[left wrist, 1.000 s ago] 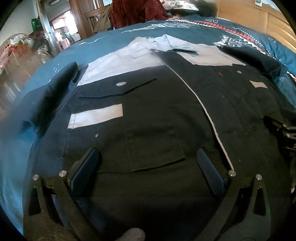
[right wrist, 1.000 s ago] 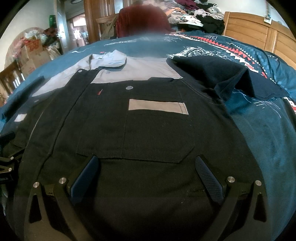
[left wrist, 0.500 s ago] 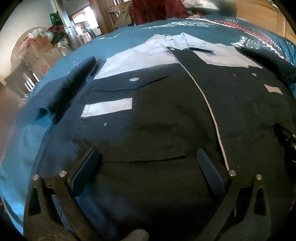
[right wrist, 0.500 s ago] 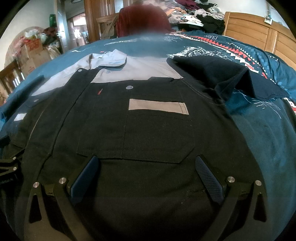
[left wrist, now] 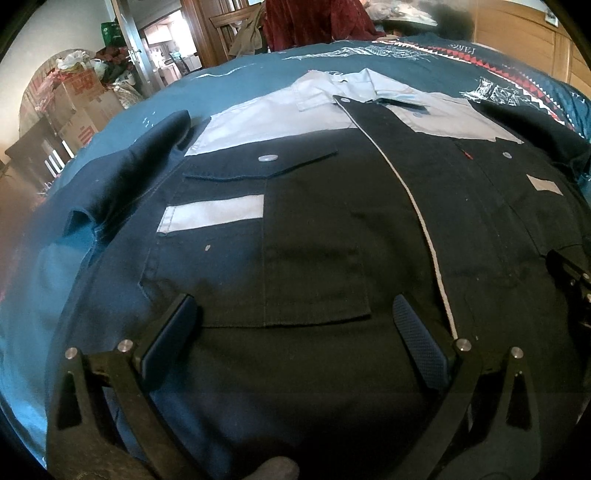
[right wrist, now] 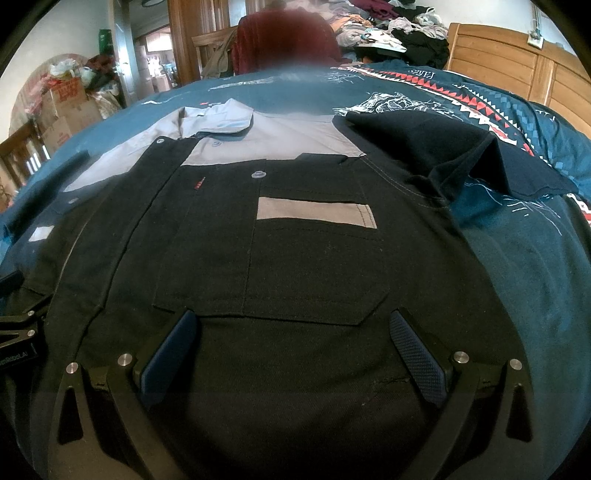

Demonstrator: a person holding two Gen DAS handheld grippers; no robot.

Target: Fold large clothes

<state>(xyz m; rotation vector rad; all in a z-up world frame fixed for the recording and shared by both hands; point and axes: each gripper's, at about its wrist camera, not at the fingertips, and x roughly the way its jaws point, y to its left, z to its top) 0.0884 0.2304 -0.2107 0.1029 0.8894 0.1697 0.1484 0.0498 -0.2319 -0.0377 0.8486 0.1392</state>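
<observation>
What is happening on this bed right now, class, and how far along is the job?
A person holds two grippers over a dark work shirt spread face up on a teal bedspread. The left gripper and right gripper are both open, low over the shirt's lower front, gripping nothing. The grey collar lies at the far end and both short sleeves stick out sideways, so no fold has been made yet.

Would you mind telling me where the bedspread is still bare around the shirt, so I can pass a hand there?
Bare teal bedspread lies right of the shirt, below its spread right sleeve. Another strip runs beyond the grey collar. The far end is crowded: a clothes pile by the wooden headboard.
</observation>
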